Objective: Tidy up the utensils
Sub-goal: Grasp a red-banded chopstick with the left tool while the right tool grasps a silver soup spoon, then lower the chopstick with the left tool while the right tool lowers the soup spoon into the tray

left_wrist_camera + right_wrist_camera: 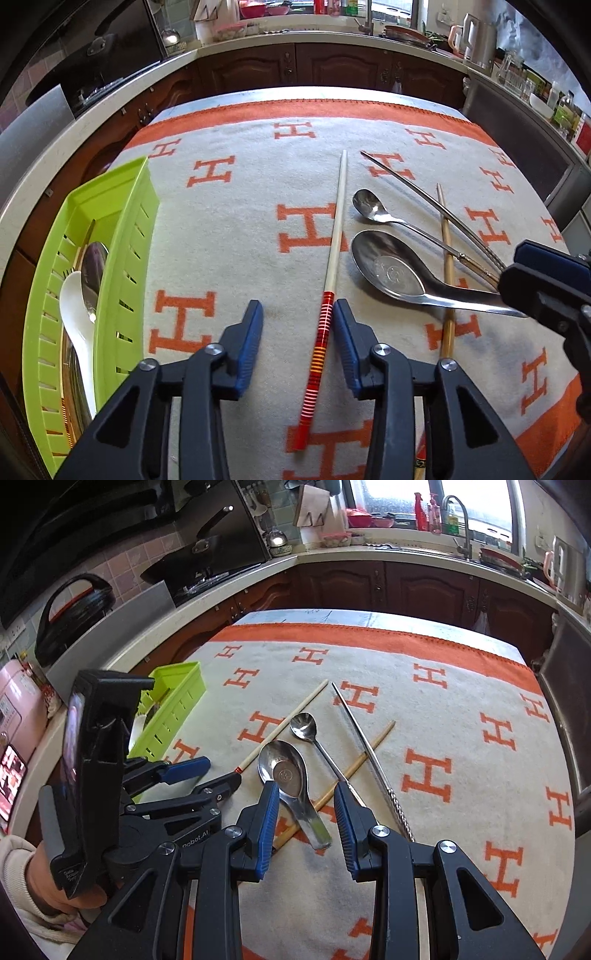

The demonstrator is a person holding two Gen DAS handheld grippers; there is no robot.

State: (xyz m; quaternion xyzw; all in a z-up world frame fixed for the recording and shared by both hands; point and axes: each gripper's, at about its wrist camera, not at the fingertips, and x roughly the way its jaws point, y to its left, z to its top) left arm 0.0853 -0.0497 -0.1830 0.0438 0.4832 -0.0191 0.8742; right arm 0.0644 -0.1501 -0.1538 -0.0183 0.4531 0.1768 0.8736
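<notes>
My left gripper [297,328] is open, its jaws either side of the red striped handle of a white chopstick [334,240] that lies on the cloth. My right gripper [306,814] is open above the handle of a large steel spoon [282,771]. That spoon [388,269] also shows in the left wrist view, next to a small steel spoon [369,208], a bamboo chopstick [447,258] and a steel chopstick [424,199]. The small spoon [304,725], bamboo chopstick [369,749] and steel chopstick [365,749] cross each other. A green basket [122,236] at left holds a white spoon [75,314] and a steel spoon [92,273].
An orange-and-cream cloth with H letters [229,229] covers the table. Kitchen counters, dark cabinets [332,66] and a stove [207,565] ring the table. The left gripper's body and the hand holding it [110,794] show left of my right gripper.
</notes>
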